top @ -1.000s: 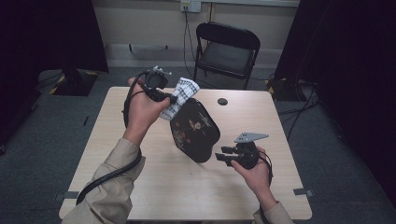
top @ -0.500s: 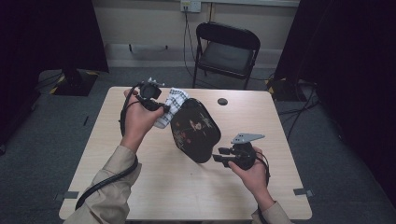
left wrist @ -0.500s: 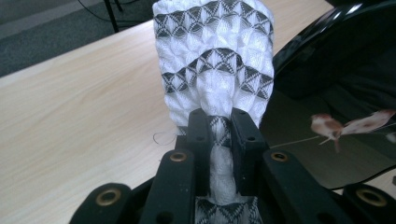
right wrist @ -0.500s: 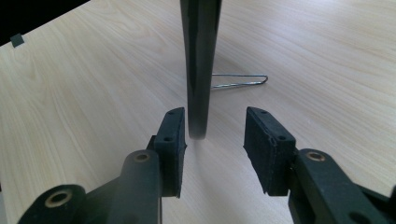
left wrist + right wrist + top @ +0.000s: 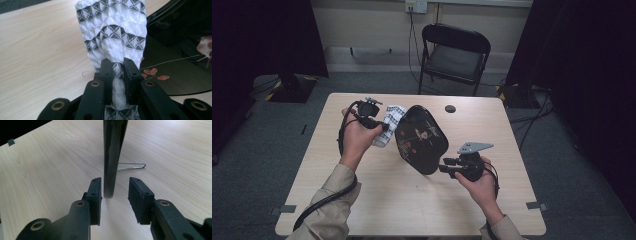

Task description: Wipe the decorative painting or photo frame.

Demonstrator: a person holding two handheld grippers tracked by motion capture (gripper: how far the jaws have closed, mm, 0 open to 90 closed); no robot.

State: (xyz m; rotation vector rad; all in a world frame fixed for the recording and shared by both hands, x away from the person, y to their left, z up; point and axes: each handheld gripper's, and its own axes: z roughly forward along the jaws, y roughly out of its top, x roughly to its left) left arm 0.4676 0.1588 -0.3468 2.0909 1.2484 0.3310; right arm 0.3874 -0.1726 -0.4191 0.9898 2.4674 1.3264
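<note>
Cloth [image 5: 113, 32] is clamped in the left gripper [image 5: 371, 114], just beside the black plate's [image 5: 421, 137] decorated face; wiping looks barely begun. Right gripper [image 5: 115, 192] jaws have just been closing around the plate's lower edge, not yet pressing. That gap, and a wire stand [image 5: 131, 166] beyond, appear in the right gripper view.

Your left gripper [image 5: 379, 123] has come down toward the table [image 5: 377, 200], bringing the checked cloth [image 5: 390, 121] lower along the black plate's [image 5: 419, 137] left rim; your right gripper [image 5: 446, 166] has narrowed its jaws around the plate's lower edge, one pad near it, the other clear.
</note>
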